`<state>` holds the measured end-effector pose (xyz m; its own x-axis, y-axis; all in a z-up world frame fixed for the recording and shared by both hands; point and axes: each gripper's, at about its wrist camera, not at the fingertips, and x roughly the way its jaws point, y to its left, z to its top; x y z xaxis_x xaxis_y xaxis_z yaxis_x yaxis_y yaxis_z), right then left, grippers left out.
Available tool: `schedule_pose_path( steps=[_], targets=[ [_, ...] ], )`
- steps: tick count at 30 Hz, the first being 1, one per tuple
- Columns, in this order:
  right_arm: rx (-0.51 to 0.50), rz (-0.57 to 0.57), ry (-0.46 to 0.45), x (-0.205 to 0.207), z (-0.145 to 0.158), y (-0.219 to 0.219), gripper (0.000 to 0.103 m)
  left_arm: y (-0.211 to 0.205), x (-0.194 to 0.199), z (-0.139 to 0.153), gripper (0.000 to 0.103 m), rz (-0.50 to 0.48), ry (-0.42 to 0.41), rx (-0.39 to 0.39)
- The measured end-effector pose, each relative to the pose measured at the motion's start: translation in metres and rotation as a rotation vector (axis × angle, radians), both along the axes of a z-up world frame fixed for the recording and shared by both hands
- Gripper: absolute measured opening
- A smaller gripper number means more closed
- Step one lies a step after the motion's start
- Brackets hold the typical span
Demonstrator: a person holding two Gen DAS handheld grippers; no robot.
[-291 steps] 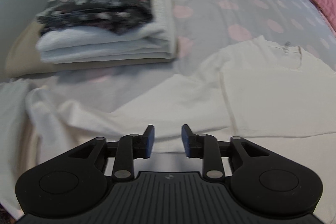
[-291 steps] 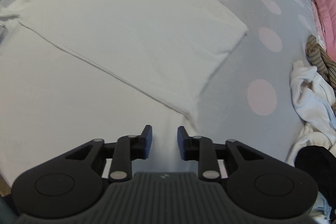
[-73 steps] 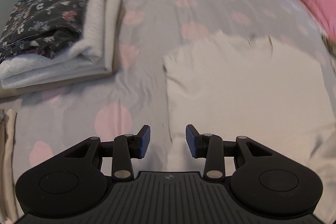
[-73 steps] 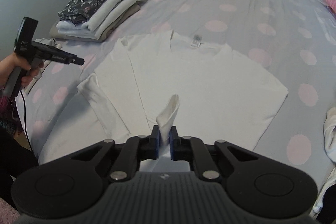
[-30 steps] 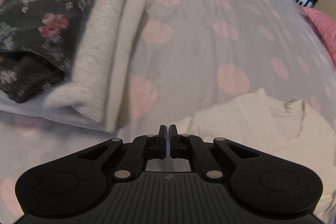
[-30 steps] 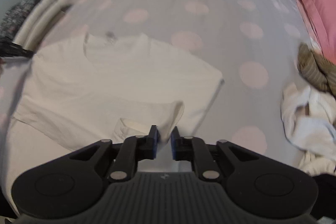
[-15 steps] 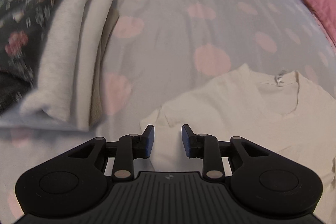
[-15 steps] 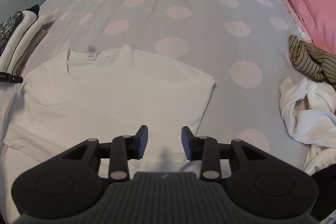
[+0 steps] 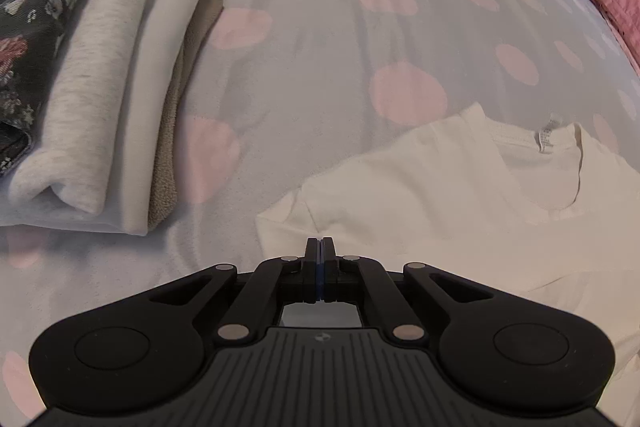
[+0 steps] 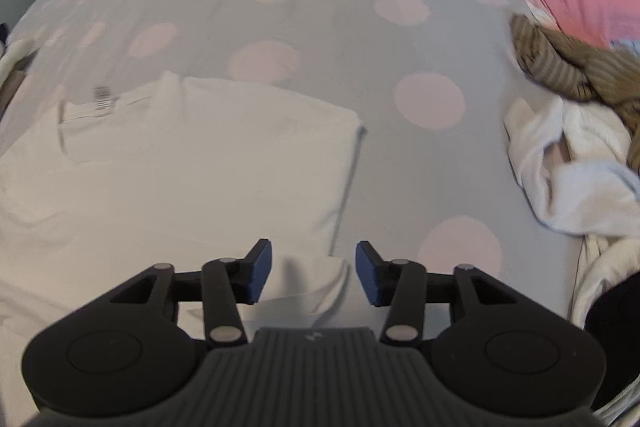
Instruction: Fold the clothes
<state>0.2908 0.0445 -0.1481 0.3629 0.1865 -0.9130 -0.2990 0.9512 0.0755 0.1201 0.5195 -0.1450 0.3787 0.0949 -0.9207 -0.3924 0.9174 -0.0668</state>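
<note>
The white shirt (image 9: 460, 195) lies flat on the bed (image 9: 320, 39), sleeves folded in. The left tool (image 9: 320, 247) is pressed together at the shirt's left edge; whether it pinches cloth, I cannot tell. The right tool (image 10: 313, 269) is wide over the right side fold. A folded stack (image 9: 92, 67) sits left; the pile (image 10: 568, 155) at right is blurred.

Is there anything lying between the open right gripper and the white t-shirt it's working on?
Nothing visible: the right gripper hangs open directly over the white t-shirt; the unfolded laundry pile lies off to its right.
</note>
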Motion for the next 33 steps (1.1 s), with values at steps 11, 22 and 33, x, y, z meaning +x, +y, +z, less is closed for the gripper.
schedule_pose_path(
  steps=[11,22,33],
  targets=[
    [0.066,0.05,0.048,-0.009,-0.003,0.006,0.014,-0.003,-0.002,0.017,0.001,-0.082,-0.026,-0.011],
    [0.053,0.125,0.02,-0.012,0.003,0.02,0.015,-0.014,0.012,-0.015,0.026,-0.006,0.024,0.016],
    [0.053,0.084,0.081,-0.01,-0.008,0.008,0.025,-0.008,0.001,0.004,0.0,-0.013,-0.005,0.033]
  ],
)
